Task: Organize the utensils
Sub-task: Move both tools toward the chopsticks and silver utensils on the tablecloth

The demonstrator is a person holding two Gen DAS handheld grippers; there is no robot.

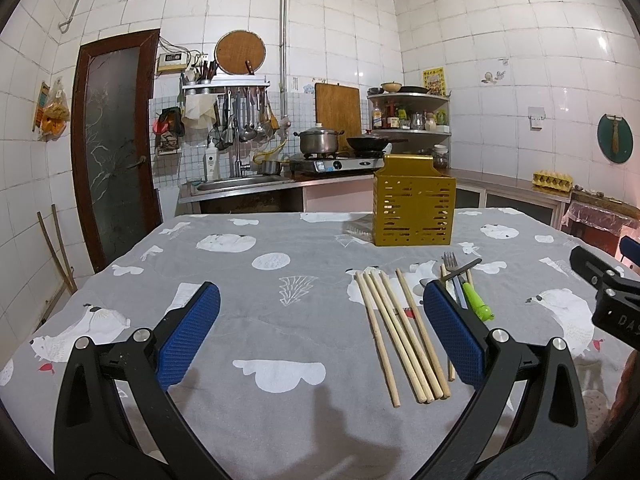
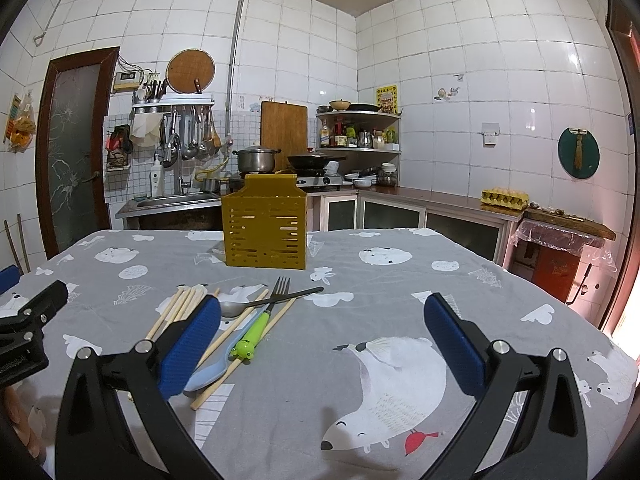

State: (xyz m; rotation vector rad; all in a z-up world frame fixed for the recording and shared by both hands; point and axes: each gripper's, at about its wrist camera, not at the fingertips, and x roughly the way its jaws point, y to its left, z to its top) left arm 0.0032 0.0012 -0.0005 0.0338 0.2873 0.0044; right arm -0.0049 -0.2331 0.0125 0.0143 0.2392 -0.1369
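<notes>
A yellow slotted utensil holder stands upright at the far side of the table; it also shows in the right wrist view. Several wooden chopsticks lie side by side in front of it, also in the right wrist view. A fork with a green handle, a metal spoon and a light blue spoon lie crossed beside them. My left gripper is open and empty, left of the chopsticks. My right gripper is open and empty, right of the utensils.
The table carries a grey cloth with white bear prints. Behind it run a kitchen counter with a sink, a stove with a pot and a pan, and corner shelves. An egg carton sits on the right counter.
</notes>
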